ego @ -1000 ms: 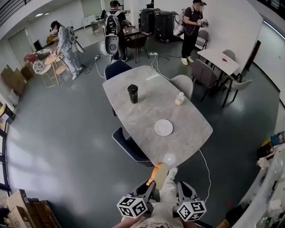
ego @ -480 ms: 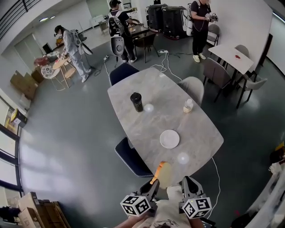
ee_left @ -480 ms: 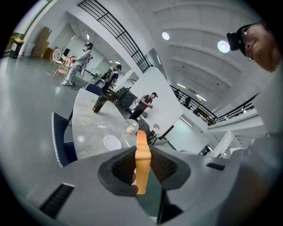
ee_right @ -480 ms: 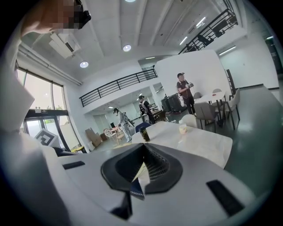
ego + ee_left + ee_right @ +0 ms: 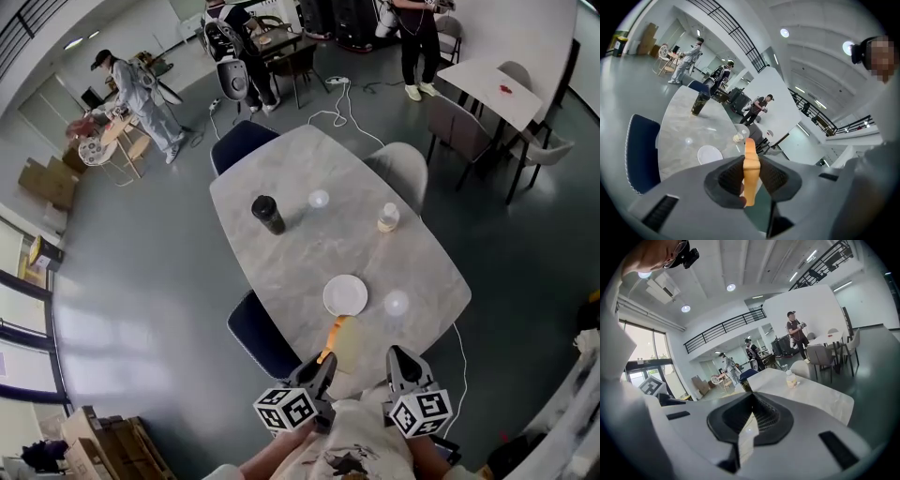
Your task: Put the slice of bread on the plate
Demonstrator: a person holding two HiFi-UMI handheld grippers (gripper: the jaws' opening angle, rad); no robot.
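A slice of bread (image 5: 341,343) with an orange crust stands on edge between the jaws of my left gripper (image 5: 322,367), which is shut on it. In the left gripper view the bread slice (image 5: 751,172) is seen edge-on, with both pads against it. The white plate (image 5: 345,294) lies near the close end of the grey marble table (image 5: 300,253), just beyond the bread; it also shows as the plate (image 5: 709,154) at lower left. My right gripper (image 5: 401,361) hovers beside the left one over the table's near edge. The right gripper (image 5: 749,414) holds nothing, its jaws together.
A black cup (image 5: 267,214) and a small bottle (image 5: 387,217) stand farther along the table. Navy chairs (image 5: 258,328) are at its left side and a grey one (image 5: 401,167) at the right. A white cable (image 5: 459,352) runs on the floor. People stand at the room's far end.
Both grippers have moved forward toward the table together. The bread has gone from short of the table's near end to over its edge, close to the plate. The grip is unchanged.
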